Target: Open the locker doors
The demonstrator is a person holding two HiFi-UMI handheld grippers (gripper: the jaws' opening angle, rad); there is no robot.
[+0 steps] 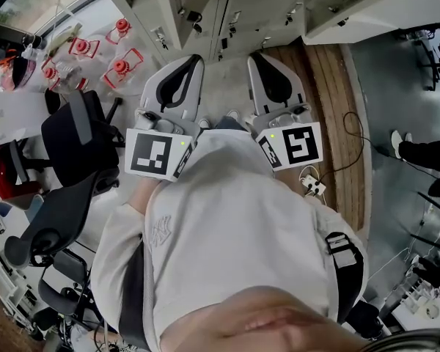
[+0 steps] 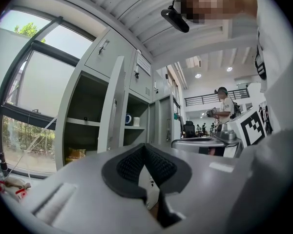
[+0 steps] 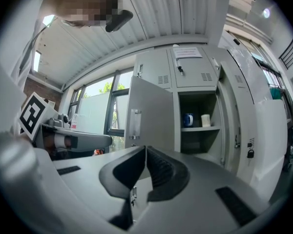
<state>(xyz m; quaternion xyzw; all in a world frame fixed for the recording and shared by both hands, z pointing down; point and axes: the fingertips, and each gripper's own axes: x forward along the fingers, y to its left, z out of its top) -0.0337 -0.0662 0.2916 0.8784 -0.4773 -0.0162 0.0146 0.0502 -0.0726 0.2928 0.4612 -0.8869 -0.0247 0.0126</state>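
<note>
Locker bank [image 3: 234, 96] stands ahead of both grippers, well apart from the jaw tips. One grey locker door [image 3: 151, 113] hangs swung open ahead of the right gripper [image 3: 145, 150], slightly to its left. The upper doors [image 3: 193, 72] above it are closed. An open compartment [image 3: 200, 140] lies ahead and to the right of that gripper.

Left gripper [image 2: 145, 147]: jaws closed pad to pad, nothing between them. Right gripper: jaws likewise closed and empty. Both point level at the lockers, side by side, touching no door.

A blue mug [image 3: 187, 120] sits on the compartment shelf, with a white cup [image 3: 205, 120] near it on the right. A small dark padlock [image 3: 250, 153] hangs on a closed door further right.
</note>
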